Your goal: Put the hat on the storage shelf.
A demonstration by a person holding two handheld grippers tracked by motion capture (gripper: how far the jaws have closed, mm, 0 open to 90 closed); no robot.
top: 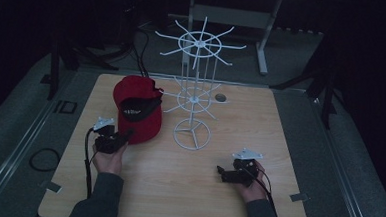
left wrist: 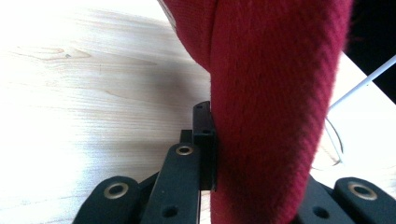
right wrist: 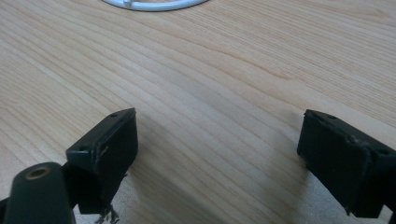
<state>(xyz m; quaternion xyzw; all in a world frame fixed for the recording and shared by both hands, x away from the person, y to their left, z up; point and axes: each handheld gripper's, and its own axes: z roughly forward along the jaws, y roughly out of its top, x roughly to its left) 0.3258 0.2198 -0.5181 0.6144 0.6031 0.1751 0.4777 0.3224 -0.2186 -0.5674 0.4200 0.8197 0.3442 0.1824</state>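
Note:
A red cap [top: 137,110] lies on the left part of the wooden table [top: 177,188], its dark inside facing up. My left gripper [top: 124,135] is at the cap's near edge. In the left gripper view the red fabric [left wrist: 271,93] stands between the jaws: the left finger [left wrist: 204,140] presses against it and the other finger is hidden behind it. My right gripper [top: 221,171] rests low over the bare wood at the front right, open, with nothing between its fingers [right wrist: 109,144].
A white wire display rack [top: 196,88] stands at the table's middle back, with spoked arms on two levels and a ring base [right wrist: 154,4]. A white wire [left wrist: 364,81] of it runs right of the cap. A black cable loop [top: 43,158] lies on the floor left of the table.

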